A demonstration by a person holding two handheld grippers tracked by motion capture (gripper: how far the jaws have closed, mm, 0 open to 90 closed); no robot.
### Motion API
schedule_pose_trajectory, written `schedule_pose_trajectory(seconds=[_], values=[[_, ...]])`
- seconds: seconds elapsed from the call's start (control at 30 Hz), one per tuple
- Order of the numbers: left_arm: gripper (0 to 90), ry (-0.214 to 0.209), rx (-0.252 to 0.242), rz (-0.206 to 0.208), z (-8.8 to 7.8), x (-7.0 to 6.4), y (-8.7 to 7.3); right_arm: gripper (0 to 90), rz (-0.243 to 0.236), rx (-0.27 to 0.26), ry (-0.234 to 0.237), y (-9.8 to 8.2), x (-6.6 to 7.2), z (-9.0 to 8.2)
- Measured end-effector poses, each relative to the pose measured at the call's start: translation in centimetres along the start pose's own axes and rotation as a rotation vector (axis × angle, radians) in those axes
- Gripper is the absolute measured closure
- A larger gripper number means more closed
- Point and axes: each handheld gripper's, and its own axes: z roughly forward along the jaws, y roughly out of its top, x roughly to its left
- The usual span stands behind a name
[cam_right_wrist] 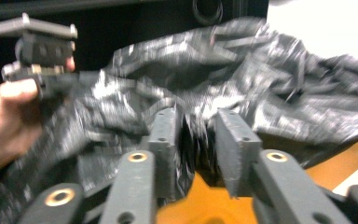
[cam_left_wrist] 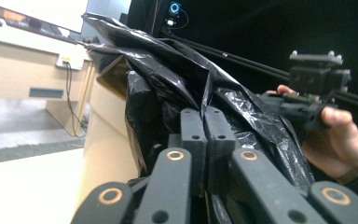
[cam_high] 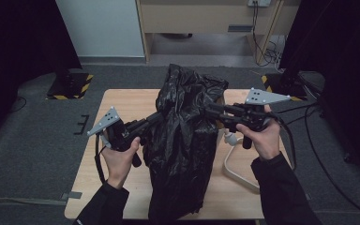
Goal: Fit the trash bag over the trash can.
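Pressed together, the jaws of the left gripper (cam_left_wrist: 206,122) stand pad against pad in the left gripper view, with a crumpled black plastic rubbish bag (cam_high: 183,140) bunched right around and behind their tips; whether a fold of the film is caught between the pads cannot be told. In the high view this left gripper (cam_high: 153,119) reaches into the bag's left flank about halfway up, held by the person's left hand (cam_high: 120,157) in a dark sleeve. From the opposite side the right gripper (cam_right_wrist: 196,140) has its jaws partly apart, and a bunched pleat of the bag sits in the gap between them, lying against the left pad; the blur in the right gripper view leaves it unclear whether both pads press on it. The high view shows the right gripper (cam_high: 211,110) meeting the bag's upper right side, carried by the right hand (cam_high: 262,136). The bag itself stands tall and loosely peaked at the middle of the light wooden rectangular table (cam_high: 122,105), its lower part reaching down to the near edge between the two forearms. Just to the right of the bag, on the tabletop beneath the right hand, lies a pale beige curved frame with a white fitting (cam_high: 232,157). Beyond the table are grey carpet (cam_high: 33,140) and a pale cabinet (cam_high: 206,18).
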Motion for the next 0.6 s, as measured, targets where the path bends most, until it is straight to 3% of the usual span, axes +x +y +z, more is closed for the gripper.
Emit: schedule_pose_trajectory(seconds=[0.03,0.07,0.1,0.17,0.27,0.33,0.47,0.6], values=[[89.4,-0.001,0.010,0.009,0.1,-0.3,0.1,58.1,0.007,-0.058,-0.008,1.0,0.0,-0.7],[89.4,-0.001,0.010,0.009,0.1,-0.3,0.1,58.1,0.007,-0.058,-0.008,1.0,0.0,-0.7],[89.3,-0.007,0.016,0.006,0.3,-0.5,0.0,49.2,0.021,-0.116,-0.039,2.1,0.1,-1.0],[89.3,-0.006,0.019,0.010,0.4,-0.6,0.0,46.8,0.022,-0.132,-0.049,2.6,0.1,-1.0],[88.6,0.001,0.020,0.017,0.3,-0.6,-0.1,34.2,0.014,-0.192,-0.106,4.8,0.2,-0.3],[87.9,0.004,0.021,0.021,0.3,-0.7,0.0,32.4,0.011,-0.205,-0.123,6.1,0.3,0.6],[86.1,0.010,0.024,0.037,0.4,-0.9,0.0,32.8,-0.018,-0.171,-0.121,7.6,0.8,3.2],[84.1,0.013,0.023,0.050,0.3,-0.9,0.0,34.4,-0.014,-0.088,-0.113,7.1,0.9,6.7]])
